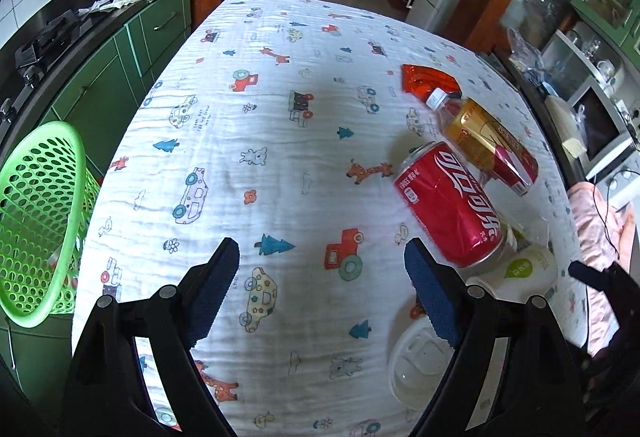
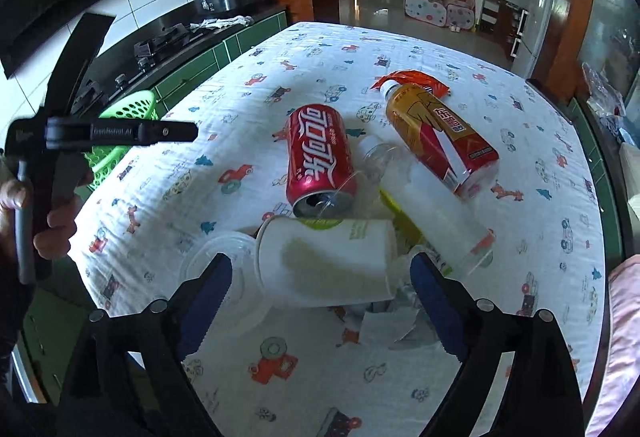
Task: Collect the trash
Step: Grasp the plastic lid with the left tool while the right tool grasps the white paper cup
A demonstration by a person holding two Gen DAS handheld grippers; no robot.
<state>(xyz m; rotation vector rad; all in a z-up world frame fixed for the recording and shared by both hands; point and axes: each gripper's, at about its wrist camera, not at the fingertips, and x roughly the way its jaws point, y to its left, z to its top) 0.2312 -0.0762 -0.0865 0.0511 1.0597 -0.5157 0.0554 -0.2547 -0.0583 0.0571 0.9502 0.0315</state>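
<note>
We are at the start of the job, as far as we can judge. All the trash lies in 1 loose heap on the bench (image 1: 280, 117), which is covered with a cloth printed with cars and animals. The heap holds a red can (image 2: 318, 157) on its side, a tea bottle (image 2: 440, 133), a red wrapper (image 2: 416, 79), a clear bottle (image 2: 436, 209), a paper cup (image 2: 328, 261) with a clear lid (image 2: 224, 269) beside it, and scraps of paper. The green basket (image 1: 36, 217) stands off the bench's left edge, well apart from the heap; we cannot tell what lies inside it. Every piece on the bench is left to collect.

Our right gripper (image 2: 322, 273) hangs wide open just above the cup, 1 finger to each side, holding nothing. Our left gripper (image 1: 322, 257) is also wide open and empty, over bare cloth, with the can just beside its right finger.
</note>
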